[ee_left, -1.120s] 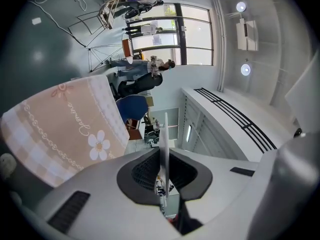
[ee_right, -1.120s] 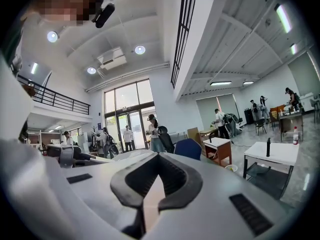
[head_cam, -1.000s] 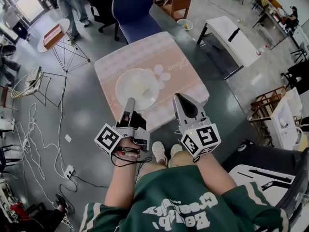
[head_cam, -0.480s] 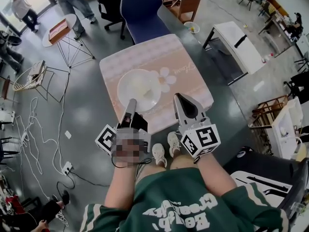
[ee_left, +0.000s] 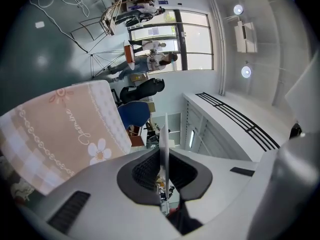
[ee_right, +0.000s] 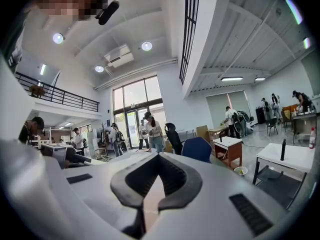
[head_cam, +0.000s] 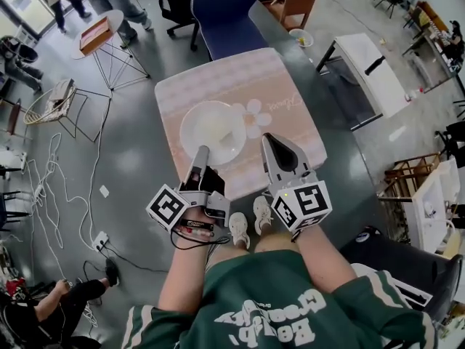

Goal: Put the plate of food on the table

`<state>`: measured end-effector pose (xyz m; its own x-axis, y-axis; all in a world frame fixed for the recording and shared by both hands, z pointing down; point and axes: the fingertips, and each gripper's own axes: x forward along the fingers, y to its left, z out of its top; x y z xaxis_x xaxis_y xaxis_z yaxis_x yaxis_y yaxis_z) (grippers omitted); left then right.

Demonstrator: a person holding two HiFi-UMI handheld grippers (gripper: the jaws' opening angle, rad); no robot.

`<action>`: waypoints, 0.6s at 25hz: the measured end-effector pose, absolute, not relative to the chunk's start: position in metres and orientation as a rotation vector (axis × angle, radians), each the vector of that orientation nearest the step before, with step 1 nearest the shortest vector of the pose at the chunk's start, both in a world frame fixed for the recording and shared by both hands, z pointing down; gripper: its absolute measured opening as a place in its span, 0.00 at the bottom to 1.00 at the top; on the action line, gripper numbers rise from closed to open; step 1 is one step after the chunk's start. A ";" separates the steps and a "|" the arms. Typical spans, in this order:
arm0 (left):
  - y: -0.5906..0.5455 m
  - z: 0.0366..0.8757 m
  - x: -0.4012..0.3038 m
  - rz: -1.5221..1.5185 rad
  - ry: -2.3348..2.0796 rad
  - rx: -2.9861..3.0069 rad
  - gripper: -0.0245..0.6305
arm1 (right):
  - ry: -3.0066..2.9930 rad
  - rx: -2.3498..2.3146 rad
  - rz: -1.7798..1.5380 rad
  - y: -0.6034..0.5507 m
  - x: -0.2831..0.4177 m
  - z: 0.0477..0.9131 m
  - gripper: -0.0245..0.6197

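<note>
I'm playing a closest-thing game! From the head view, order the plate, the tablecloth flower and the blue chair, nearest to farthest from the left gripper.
1. plate: pinched at its near rim by the left gripper.
2. flower print: on the tablecloth, right of the plate.
3. blue chair: beyond the tablecloth's far edge.
</note>
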<state>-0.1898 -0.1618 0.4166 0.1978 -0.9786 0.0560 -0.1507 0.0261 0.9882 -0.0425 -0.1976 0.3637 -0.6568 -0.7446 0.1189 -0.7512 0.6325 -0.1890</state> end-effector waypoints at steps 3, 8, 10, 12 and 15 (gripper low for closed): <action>-0.168 0.423 -0.188 -0.949 -1.195 1.373 0.08 | -2.813 1.270 0.357 -0.207 -0.042 0.367 0.06; -0.176 0.435 -0.185 -0.946 -1.230 1.344 0.08 | -2.817 1.235 0.377 -0.223 -0.038 0.373 0.06; -0.181 0.441 -0.184 -0.947 -1.241 1.336 0.08 | -2.818 1.216 0.387 -0.230 -0.038 0.378 0.06; -0.187 0.446 -0.185 -0.963 -1.245 1.332 0.08 | -2.821 1.194 0.400 -0.237 -0.039 0.385 0.06; -0.198 0.458 -0.184 -0.976 -1.266 1.326 0.08 | -2.827 1.153 0.427 -0.250 -0.038 0.395 0.06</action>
